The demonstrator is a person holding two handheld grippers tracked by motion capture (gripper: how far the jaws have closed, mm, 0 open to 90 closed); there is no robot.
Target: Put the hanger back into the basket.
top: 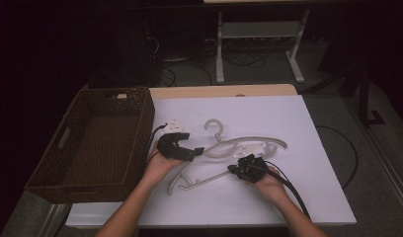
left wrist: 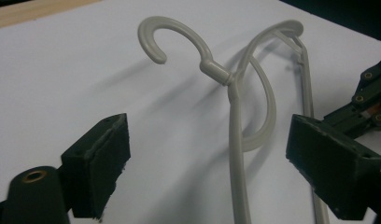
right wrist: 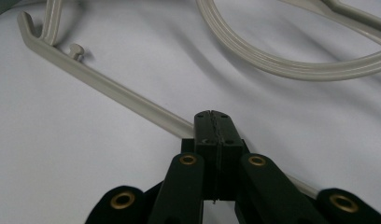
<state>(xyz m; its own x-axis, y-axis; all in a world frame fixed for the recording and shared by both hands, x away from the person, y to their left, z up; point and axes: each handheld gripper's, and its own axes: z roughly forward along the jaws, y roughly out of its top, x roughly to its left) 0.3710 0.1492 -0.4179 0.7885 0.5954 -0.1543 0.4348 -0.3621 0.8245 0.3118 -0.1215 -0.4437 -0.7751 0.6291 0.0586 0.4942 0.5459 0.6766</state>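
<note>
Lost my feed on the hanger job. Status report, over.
Left tongs open, straddling the hanger arm. Right tongs shut, pressed on its lower bar. Basket off left, nothing in the way.

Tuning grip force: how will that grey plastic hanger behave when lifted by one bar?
The hanger is probably light and fairly stiff: thin moulded bars. It may pivot or sag from the right gripper, which is shut on its bottom bar. Smooth plastic could slip.

Dim lab, white-topped table (top: 288,197), floor cables (top: 189,69), metal bench frame (top: 259,44)
</note>
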